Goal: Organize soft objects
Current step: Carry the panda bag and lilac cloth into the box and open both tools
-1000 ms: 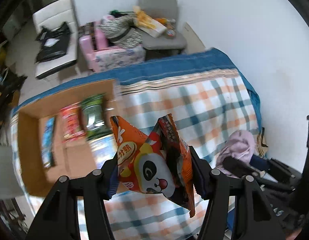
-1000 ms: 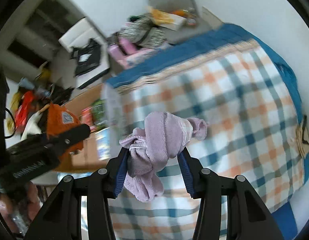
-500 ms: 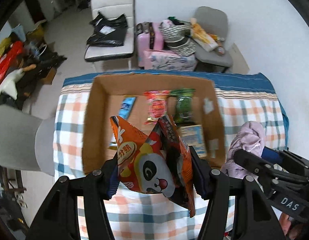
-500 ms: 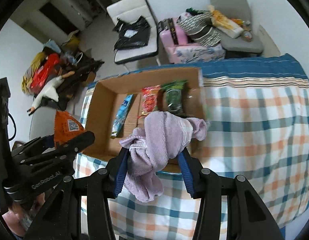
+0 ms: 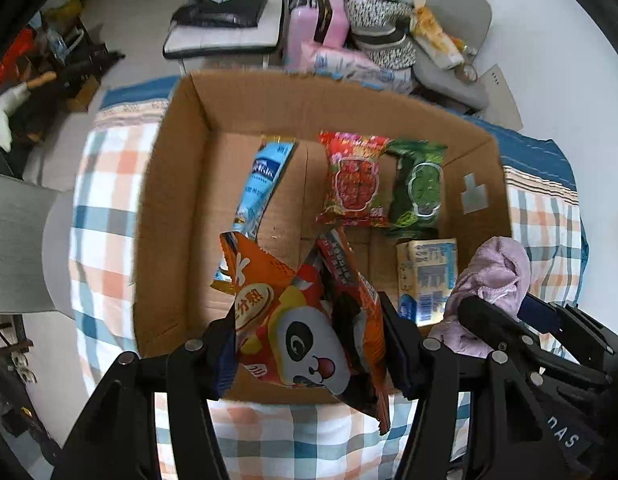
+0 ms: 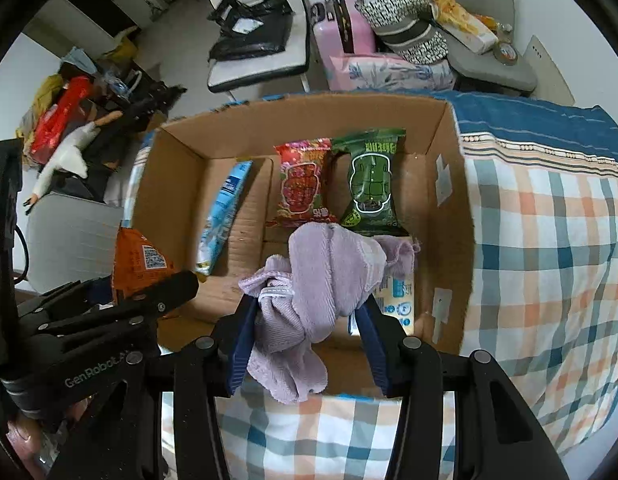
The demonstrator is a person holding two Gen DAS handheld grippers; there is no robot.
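Note:
My left gripper (image 5: 309, 344) is shut on an orange panda snack bag (image 5: 305, 320), held over the near edge of an open cardboard box (image 5: 177, 216). My right gripper (image 6: 305, 320) is shut on a crumpled lilac cloth (image 6: 317, 276), held over the box's near right part (image 6: 449, 184). In the box lie a light blue packet (image 5: 261, 184), a red packet (image 5: 355, 180), a green packet (image 5: 419, 188) and a pale carton (image 5: 427, 276). The cloth (image 5: 493, 276) also shows in the left wrist view, and the orange bag (image 6: 139, 260) in the right wrist view.
The box sits on a bed with a checked blanket (image 6: 549, 240). Beyond it stand a white chair with black bags (image 6: 253, 40), a pink suitcase (image 6: 341, 36) and a grey chair piled with bags (image 6: 481, 36). Clutter lies on the floor at the left (image 6: 69, 120).
Both grippers have swung left from over the bare blanket to above the box, then closer to it. Each still holds its object.

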